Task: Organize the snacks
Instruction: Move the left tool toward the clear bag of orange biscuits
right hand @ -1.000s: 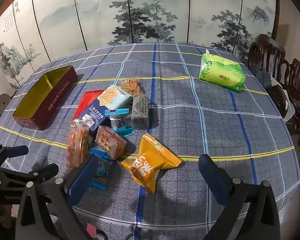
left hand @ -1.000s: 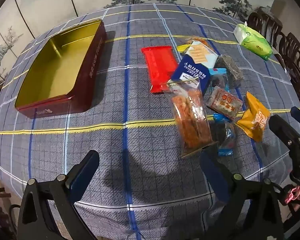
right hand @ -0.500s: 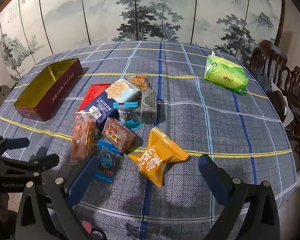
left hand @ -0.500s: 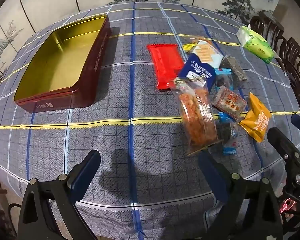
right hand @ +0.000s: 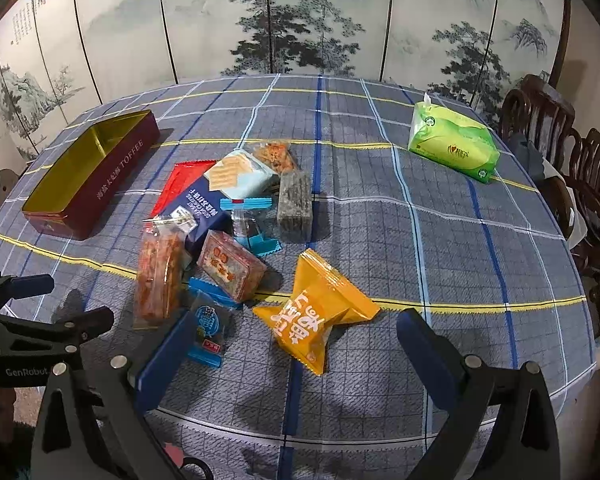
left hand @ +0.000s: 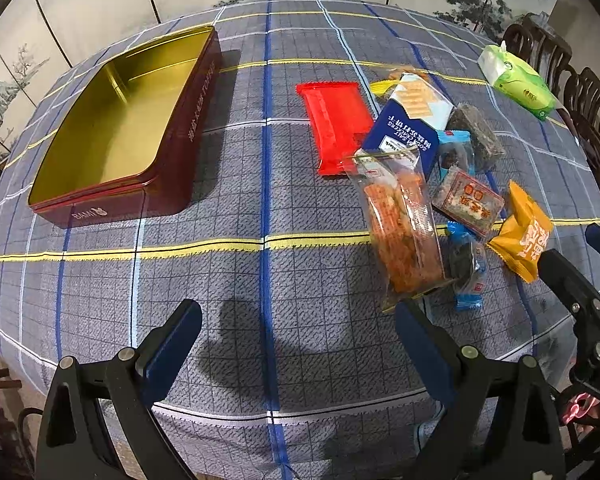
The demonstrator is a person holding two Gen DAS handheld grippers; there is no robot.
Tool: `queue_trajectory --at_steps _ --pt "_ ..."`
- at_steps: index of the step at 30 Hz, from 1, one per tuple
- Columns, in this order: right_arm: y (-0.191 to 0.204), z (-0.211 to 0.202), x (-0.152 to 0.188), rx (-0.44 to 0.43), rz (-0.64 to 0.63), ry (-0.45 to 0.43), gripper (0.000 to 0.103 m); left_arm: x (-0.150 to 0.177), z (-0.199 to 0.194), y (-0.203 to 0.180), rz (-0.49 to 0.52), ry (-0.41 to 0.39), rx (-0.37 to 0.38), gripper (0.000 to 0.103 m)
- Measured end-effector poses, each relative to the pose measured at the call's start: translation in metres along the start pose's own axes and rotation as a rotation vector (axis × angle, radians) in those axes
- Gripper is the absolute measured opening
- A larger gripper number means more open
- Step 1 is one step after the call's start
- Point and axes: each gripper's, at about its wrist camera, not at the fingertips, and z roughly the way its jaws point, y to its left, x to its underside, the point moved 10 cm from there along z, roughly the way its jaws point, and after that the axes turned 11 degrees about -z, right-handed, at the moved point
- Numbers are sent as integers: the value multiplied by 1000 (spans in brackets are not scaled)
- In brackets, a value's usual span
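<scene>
both tools drawn back slightly, right tool (right hand: 296,350) seemingly higher, snacks unmoved

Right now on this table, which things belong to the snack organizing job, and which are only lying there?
Belong to the job:
- open red toffee tin, nothing in it
- red flat packet
- blue soda cracker box
- clear pack of orange snacks
- yellow packet
- dark block snack
- small blue packets

Only lying there:
- green tissue pack
- wooden chairs
- painted folding screen
</scene>
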Motion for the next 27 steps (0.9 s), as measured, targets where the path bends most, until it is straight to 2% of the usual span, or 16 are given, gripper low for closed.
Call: queue_trajectory --at_steps 14,25,27 --pt "4 7 3 -17 -5 19 96 1 1 1 9 -5 -20 95" --pt "2 8 4 -23 11 25 96 0 0 2 8 -5 -29 95" --pt "2 8 4 -25 12 24 92 0 0 3 6 -5 -31 95"
